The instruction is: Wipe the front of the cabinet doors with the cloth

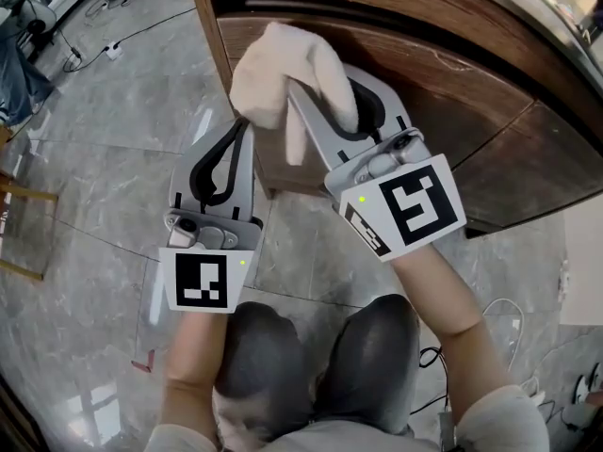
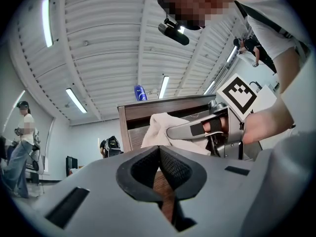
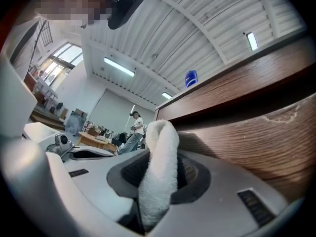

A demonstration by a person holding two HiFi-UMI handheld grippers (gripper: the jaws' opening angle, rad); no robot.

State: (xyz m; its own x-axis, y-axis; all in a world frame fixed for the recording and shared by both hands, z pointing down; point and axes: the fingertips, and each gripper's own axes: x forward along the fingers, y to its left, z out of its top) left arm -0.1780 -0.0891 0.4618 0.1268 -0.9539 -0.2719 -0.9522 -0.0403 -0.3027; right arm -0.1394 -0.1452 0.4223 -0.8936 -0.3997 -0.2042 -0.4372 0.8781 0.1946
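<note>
Cloth [image 1: 268,73] sits pinched in right claw [image 1: 325,97] by cabinet door [image 1: 443,78] at twelve o'clock; left claw [image 1: 240,132] pressed together; sweeping likely next.

This looks like a large open lab or studio hall, not a home. A ribbed white ceiling [image 2: 98,48] carries long strip lights [image 2: 75,100]. The polished grey floor [image 1: 122,111] has loose cables [image 1: 151,28] and a power strip [image 1: 113,51]. A wooden cabinet [image 1: 424,73] stands on that floor, and other people [image 2: 22,132] work near tables [image 3: 94,139] in the background.
</note>
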